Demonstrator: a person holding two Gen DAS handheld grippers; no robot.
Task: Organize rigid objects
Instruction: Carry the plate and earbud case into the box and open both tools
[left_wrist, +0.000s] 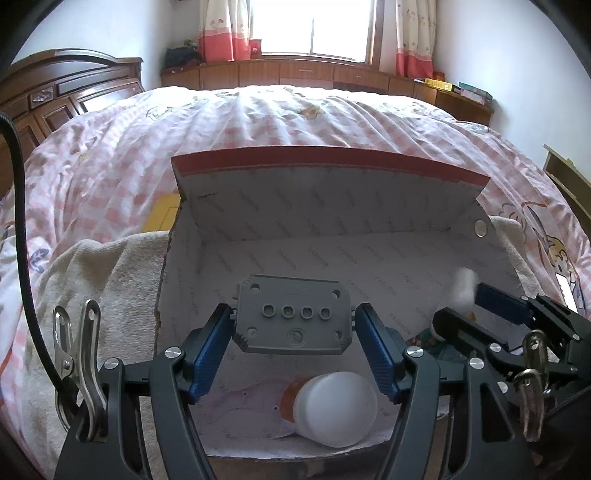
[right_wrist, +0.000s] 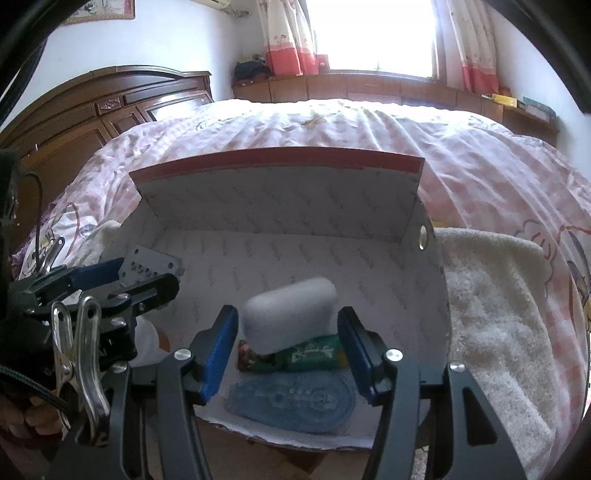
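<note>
An open box (left_wrist: 332, 206) with a red-edged lid flap, lined in white, stands on a towel on the bed. My left gripper (left_wrist: 294, 314) is shut on a grey plastic plate (left_wrist: 291, 314) with a row of round holes, held over the box's inside. My right gripper (right_wrist: 288, 314) is shut on a white rounded case (right_wrist: 291, 314), which looks blurred and tilted, above the box floor. On that floor lie a white-lidded orange jar (left_wrist: 336, 410), a green tube (right_wrist: 314, 352) and a blue oval object (right_wrist: 291, 404). Each gripper shows at the edge of the other's view.
A cream towel (right_wrist: 495, 295) lies under and around the box on the pink checked bedspread (left_wrist: 258, 122). A yellow flat item (left_wrist: 162, 212) lies left of the box. A dark wooden headboard (left_wrist: 55, 96) is at the left, and low cabinets run under the window.
</note>
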